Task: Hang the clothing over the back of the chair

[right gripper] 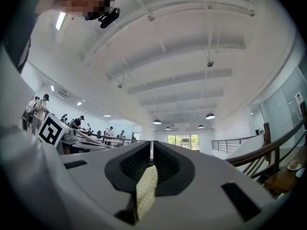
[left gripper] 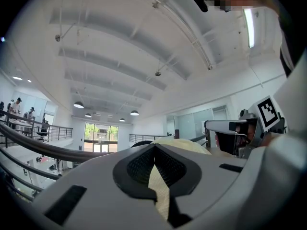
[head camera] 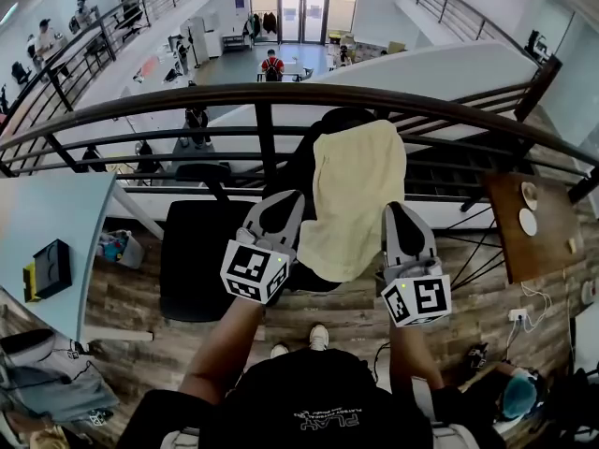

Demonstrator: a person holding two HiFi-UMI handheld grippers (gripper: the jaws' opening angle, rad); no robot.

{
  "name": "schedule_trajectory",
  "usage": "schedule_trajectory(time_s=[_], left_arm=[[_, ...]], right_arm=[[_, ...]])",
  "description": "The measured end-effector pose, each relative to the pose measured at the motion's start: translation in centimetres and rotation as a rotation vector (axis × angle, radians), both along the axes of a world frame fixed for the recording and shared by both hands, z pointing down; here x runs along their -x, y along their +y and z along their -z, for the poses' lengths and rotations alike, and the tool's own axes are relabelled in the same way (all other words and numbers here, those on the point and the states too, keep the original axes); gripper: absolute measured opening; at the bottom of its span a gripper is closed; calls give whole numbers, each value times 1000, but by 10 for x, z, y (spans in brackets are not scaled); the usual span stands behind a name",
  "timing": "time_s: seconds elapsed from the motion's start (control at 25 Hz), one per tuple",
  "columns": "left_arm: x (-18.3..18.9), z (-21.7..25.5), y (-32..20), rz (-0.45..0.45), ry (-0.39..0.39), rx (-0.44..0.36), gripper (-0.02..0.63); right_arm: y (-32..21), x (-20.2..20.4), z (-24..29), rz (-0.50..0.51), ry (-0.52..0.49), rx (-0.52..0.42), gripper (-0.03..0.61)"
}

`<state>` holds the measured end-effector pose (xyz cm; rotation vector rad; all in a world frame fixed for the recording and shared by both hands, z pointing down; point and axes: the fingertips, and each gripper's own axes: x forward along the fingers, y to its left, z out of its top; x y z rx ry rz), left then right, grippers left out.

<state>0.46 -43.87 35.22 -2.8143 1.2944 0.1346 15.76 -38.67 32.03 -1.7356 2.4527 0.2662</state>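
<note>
A pale yellow cloth [head camera: 351, 195] lies draped over the backrest of a black office chair [head camera: 201, 260], hanging down toward me. My left gripper [head camera: 292, 199] is shut on the cloth's lower left edge. My right gripper [head camera: 398, 211] is shut on its lower right edge. In the left gripper view a strip of the cloth [left gripper: 160, 190] is pinched between the closed jaws, and the right gripper [left gripper: 230, 128] shows beyond it. In the right gripper view a fold of the cloth [right gripper: 145, 190] is clamped the same way. Most of the chair back is hidden under the cloth.
A dark curved railing [head camera: 281, 96] runs right behind the chair, with an open atrium below. A wooden table [head camera: 529, 223] with small dishes stands to the right. A light blue desk [head camera: 47, 241] stands to the left. The person's shoes [head camera: 318, 337] are on the wood floor.
</note>
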Motion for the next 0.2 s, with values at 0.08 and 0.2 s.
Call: schedule_trajectory(time_s=[0.08, 0.2], left_arm=[[-2, 0, 1, -3, -1, -1, 14], [-4, 0, 4, -1, -3, -1, 14]], right_arm=[[1, -1, 0, 1, 0, 0, 31], [3, -3, 0, 4, -8, -2, 31]])
